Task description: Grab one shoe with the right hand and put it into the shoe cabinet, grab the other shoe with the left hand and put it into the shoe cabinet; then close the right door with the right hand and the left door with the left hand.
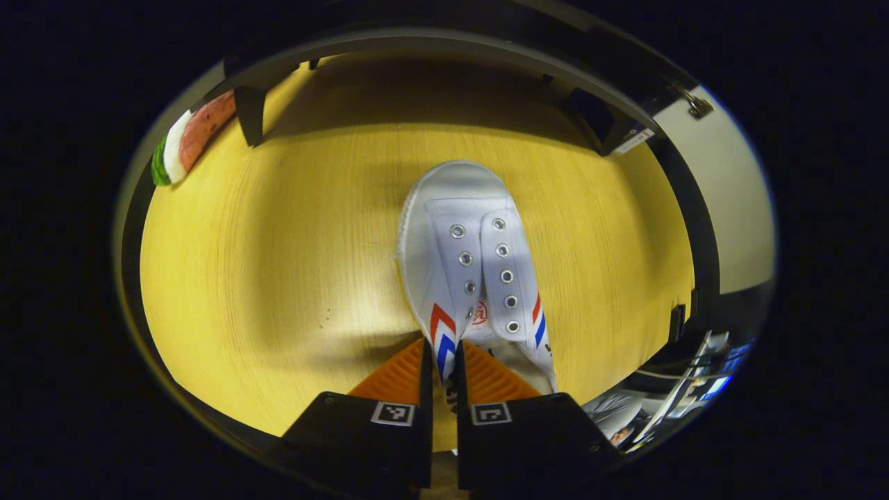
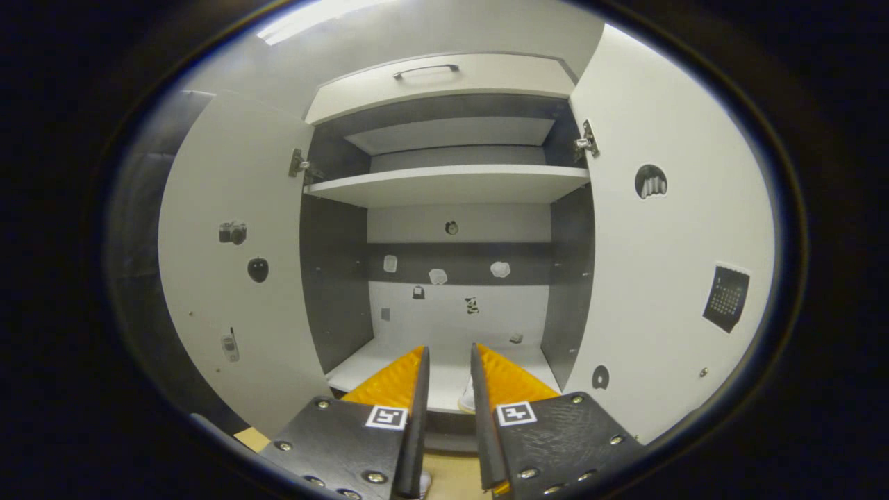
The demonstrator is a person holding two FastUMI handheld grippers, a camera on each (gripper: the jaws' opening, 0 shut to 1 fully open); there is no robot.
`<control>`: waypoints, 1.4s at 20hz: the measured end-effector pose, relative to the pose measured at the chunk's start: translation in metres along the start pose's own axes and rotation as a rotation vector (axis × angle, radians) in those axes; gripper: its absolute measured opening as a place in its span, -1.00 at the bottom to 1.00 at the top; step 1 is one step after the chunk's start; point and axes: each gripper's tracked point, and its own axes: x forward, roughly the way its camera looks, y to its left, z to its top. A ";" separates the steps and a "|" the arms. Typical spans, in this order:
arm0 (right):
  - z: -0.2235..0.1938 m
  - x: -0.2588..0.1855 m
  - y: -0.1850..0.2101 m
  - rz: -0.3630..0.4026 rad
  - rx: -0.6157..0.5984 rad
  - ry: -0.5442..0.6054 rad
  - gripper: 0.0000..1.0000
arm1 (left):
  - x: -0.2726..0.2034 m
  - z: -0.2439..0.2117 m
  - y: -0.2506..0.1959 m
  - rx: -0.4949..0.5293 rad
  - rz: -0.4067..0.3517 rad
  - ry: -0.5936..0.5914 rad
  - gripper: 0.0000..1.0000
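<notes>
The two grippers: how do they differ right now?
The left gripper is clamped on the white shoe's side wall; the right gripper holds nothing, jaws slightly apart. The left one looks down on a wooden surface; the right one faces the open shoe cabinet. Both bear square markers.

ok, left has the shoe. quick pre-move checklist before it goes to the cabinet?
1. Left gripper pinching the white shoe's side wall at the collar: ok.
2. Shoe lifted off the wooden table: cannot tell.
3. Both cabinet doors, left door and right door, swung open: ok.
4. Bottom shelf has free room: ok.
5. Right gripper holding nothing, jaws slightly apart: ok.
6. First shoe fully inside: cannot tell, mostly hidden by the fingers.
</notes>
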 end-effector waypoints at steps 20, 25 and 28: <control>0.002 -0.011 0.005 0.028 0.025 -0.033 -0.36 | -0.263 0.132 -0.007 0.190 -0.121 -0.575 -0.99; 0.009 -0.022 0.001 0.016 0.046 -0.051 -0.36 | -0.317 0.205 -0.023 0.189 -0.150 -0.732 -0.95; 0.007 -0.027 -0.002 0.006 0.055 -0.051 -0.36 | -0.326 0.255 -0.024 0.181 -0.137 -0.770 -0.99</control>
